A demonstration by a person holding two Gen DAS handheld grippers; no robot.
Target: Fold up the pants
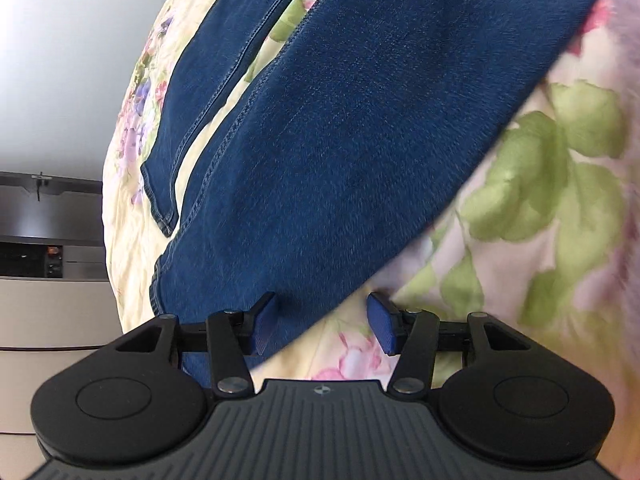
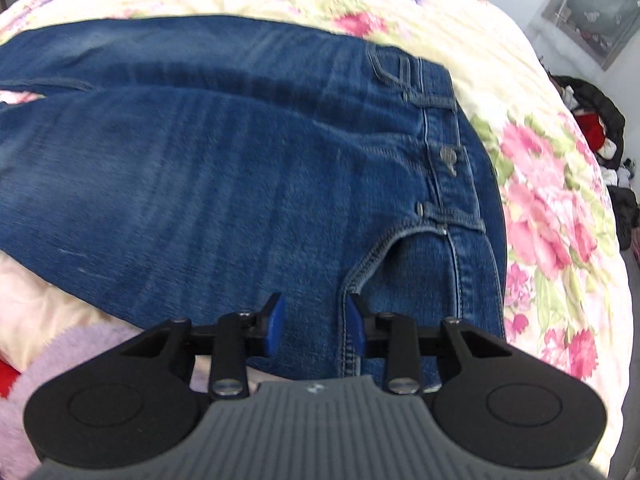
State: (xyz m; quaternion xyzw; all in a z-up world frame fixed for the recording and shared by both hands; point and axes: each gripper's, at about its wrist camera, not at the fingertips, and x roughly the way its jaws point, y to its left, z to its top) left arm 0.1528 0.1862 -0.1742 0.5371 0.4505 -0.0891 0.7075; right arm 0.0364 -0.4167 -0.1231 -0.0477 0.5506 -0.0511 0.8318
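Right wrist view: my right gripper [image 2: 315, 326] fingers are narrowed around jeans [image 2: 240, 168] denim by the pocket seam, on the floral bed [image 2: 552, 200]. Left gripper [image 1: 322, 326] fingers spread wide over a leg's edge.

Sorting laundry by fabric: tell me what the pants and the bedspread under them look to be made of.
Pants: blue denim, likely cotton; faded whisker lines, pale contrast stitching and a metal rivet by the pocket point to it. Matte, fairly heavy.
Bedspread: thin woven fabric, perhaps cotton, printed with pink flowers and green leaves; fine wrinkles, no sheen.
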